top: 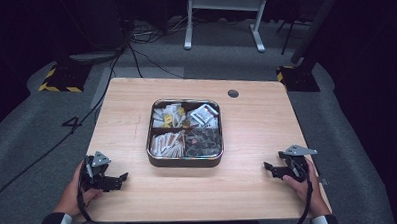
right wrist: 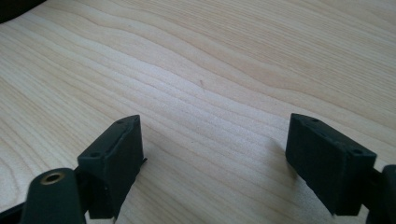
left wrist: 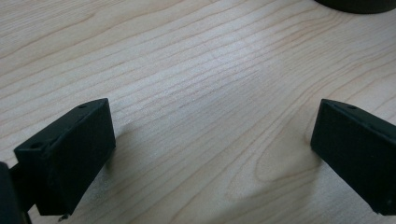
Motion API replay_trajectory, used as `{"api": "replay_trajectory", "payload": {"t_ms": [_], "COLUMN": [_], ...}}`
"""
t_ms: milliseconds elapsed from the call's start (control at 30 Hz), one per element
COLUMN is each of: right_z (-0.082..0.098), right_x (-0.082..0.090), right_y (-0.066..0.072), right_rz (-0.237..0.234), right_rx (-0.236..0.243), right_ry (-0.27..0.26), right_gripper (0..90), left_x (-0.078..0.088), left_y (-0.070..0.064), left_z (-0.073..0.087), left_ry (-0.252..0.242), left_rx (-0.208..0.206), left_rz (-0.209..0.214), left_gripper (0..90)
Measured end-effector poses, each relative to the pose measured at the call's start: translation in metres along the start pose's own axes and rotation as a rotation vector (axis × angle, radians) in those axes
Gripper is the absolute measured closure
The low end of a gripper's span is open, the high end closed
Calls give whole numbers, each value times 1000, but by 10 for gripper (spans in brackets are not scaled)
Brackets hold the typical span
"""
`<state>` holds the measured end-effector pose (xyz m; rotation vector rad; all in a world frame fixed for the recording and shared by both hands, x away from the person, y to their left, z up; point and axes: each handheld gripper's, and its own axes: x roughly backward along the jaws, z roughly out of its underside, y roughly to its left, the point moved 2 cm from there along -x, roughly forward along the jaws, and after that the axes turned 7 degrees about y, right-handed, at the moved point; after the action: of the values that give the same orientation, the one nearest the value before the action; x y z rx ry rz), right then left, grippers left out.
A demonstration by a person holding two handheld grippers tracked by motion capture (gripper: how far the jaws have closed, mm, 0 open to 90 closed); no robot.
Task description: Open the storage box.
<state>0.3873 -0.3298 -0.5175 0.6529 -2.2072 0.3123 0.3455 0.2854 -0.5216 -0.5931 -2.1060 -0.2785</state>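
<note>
Both tongs (left wrist: 212,154) (right wrist: 215,163) wide, empty over bare table (left wrist: 187,70) | high view: compartment tray (top: 185,161) between them

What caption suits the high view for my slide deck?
Two open hand-held grippers, left gripper and right gripper, rest beside a square four-compartment metal tray on a light wooden table.

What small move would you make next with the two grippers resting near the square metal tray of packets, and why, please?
Probably bring the right gripper forward toward the square metal tray. Both it and the left gripper rest open and empty on the light wooden table, apart from the tray, whose four compartments hold packets.
</note>
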Motion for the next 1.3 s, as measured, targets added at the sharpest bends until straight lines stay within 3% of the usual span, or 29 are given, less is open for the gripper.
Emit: {"api": "replay_trajectory", "payload": {"t_ms": [167, 333, 467, 533, 600, 700, 833, 1000, 1033, 1067, 1167, 1300], "right_z": [-1, -10, -13, -17, -26, -33, -53, -89, -89, -102, -114, -146], "right_x": [-1, -3, -5, -6, -4, -2, 0, -4, -4, -6, -8, -21], "right_y": [0, -1, 0, 1, 2, 4, 9, 27, 27, 33, 39, 64], "right_rz": [1, -1, -12, -36, -73, -75, -114, -166, -166, -184, -206, -250], "right_rx": [0, 8, 16, 20, 38, 52, 78, 165, 165, 194, 213, 264], "right_ry": [1, 70, 73, 66, 19, 13, -20, -34, -34, -44, -56, -78], "right_gripper": [181, 165, 163, 168, 207, 208, 230, 267, 267, 268, 266, 279], "left_x": [0, 2, 2, 1, 0, -1, -2, -2, -2, -3, -3, -4], "left_y": [0, 2, 2, 2, 0, -2, -4, -5, -5, -6, -6, -8], "left_z": [0, 2, 2, 1, -1, -3, -3, -3, -3, -4, -4, -5], "left_ry": [-1, 3, 4, 2, 11, 8, 7, 1, 1, -1, 2, 2], "left_rx": [-3, -30, -31, -37, -40, -38, -45, -43, -43, -41, -45, -42], "left_rz": [3, 18, 20, 26, 27, 26, 28, 29, 29, 29, 28, 24], "left_gripper": [0, 0, 1, 0, 0, 0, 3, 4, 4, 4, 4, 4]}}
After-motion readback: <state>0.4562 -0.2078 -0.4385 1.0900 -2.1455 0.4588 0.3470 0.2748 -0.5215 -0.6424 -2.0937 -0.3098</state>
